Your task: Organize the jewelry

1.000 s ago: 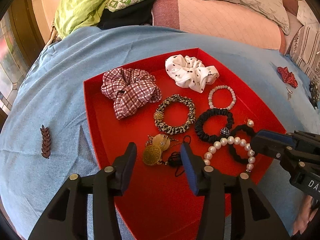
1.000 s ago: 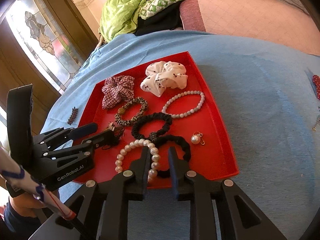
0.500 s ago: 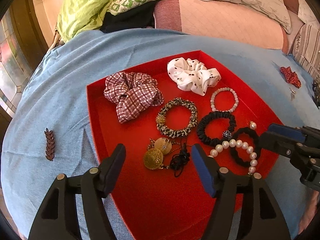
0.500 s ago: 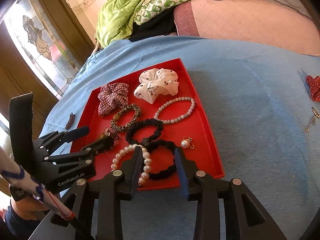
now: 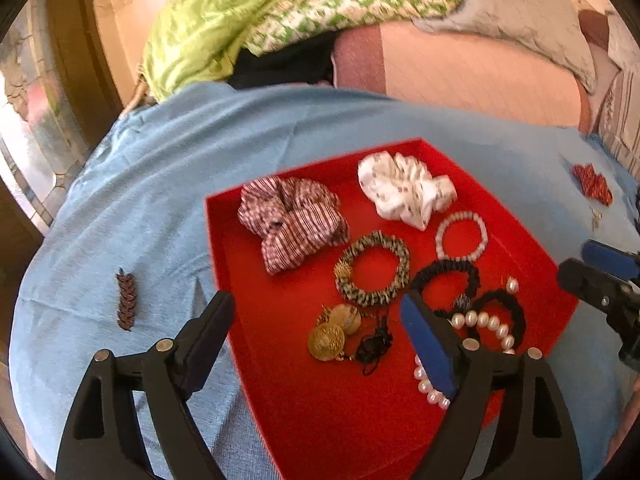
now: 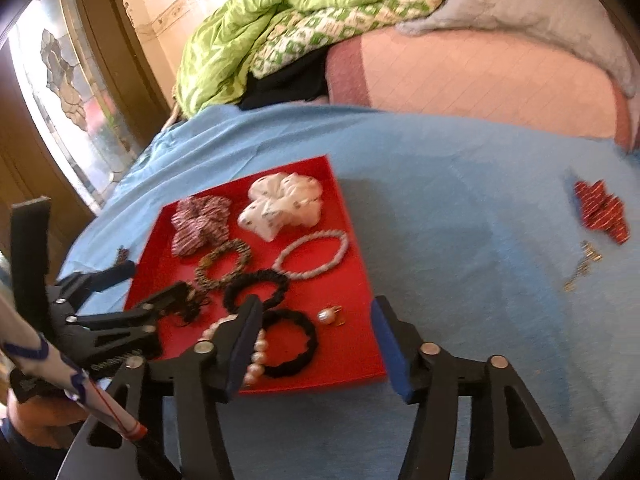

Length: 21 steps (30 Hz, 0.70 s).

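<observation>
A red tray [image 5: 240, 280] on the blue cloth holds a plaid scrunchie [image 5: 292, 224], a white scrunchie [image 5: 404, 188], a leopard hair tie [image 5: 372, 268], a white bead bracelet [image 5: 462, 234], black hair ties [image 5: 444, 276], a pearl bracelet [image 5: 484, 320] and gold earrings [image 5: 332, 336]. My left gripper [image 5: 316, 304] hovers above the earrings, its jaws opening and gripping nothing. My right gripper [image 6: 316, 308] hangs over the tray's [image 6: 352, 344] near edge above the pearl bracelet [image 6: 256, 354], its jaws also opening, empty.
A brown leaf-shaped clip [image 5: 126, 300] lies on the cloth left of the tray. A red bow [image 6: 600, 210] and small metal earrings [image 6: 584, 266] lie on the cloth to the right. Green bedding [image 6: 300, 20] is piled behind.
Both grippers' jaws have spread much wider. The right gripper has drawn back and up from the pearl bracelet, which stays in the tray. The jewelry has not shifted.
</observation>
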{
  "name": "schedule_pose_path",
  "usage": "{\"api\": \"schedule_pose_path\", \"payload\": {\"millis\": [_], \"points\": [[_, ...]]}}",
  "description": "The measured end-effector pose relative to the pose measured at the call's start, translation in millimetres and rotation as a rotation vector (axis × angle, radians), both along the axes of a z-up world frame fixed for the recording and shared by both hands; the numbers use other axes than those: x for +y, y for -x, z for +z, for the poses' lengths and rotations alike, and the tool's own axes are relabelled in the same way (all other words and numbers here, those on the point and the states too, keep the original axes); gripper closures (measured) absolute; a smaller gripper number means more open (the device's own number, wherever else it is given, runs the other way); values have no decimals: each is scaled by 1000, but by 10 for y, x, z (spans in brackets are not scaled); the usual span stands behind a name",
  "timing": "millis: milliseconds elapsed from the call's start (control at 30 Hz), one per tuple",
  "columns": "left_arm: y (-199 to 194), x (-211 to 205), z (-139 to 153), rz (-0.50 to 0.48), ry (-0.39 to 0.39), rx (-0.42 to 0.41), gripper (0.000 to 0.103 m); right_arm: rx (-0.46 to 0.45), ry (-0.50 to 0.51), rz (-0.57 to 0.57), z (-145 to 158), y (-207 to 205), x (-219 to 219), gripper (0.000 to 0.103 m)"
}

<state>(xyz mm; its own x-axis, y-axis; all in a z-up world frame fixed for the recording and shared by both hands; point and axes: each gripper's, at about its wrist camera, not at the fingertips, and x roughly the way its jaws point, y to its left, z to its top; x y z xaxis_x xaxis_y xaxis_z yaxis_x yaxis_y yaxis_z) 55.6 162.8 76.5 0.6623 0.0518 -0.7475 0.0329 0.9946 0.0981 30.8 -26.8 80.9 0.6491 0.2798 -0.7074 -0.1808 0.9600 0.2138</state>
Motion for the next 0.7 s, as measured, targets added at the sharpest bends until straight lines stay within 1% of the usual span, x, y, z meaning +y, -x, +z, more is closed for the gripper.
{"api": "schedule_pose_path", "payload": {"millis": [133, 233, 333, 400, 500, 567, 633, 700], "points": [[129, 17, 125, 46, 14, -79, 14, -63, 102, -53, 136, 133, -3, 18], [310, 29, 241, 76, 52, -130, 14, -105, 171, -85, 250, 311, 6, 13], [553, 28, 337, 91, 97, -161, 10, -152, 227, -112, 332, 591, -39, 9], [752, 16, 399, 87, 122, -188, 9, -181, 271, -118, 365, 793, -69, 8], [1053, -4, 436, 103, 135, -191, 7, -205, 326, -129, 383, 1037, -119, 8], [1209, -14, 441, 107, 144, -189, 6, -212, 337, -141, 391, 1199, -167, 7], [1403, -29, 471, 95, 170, -201, 5, -217, 340, -142, 377, 1380, -205, 7], [1620, -71, 522, 87, 162, -227, 2, -232, 362, -141, 353, 1578, -215, 7]]}}
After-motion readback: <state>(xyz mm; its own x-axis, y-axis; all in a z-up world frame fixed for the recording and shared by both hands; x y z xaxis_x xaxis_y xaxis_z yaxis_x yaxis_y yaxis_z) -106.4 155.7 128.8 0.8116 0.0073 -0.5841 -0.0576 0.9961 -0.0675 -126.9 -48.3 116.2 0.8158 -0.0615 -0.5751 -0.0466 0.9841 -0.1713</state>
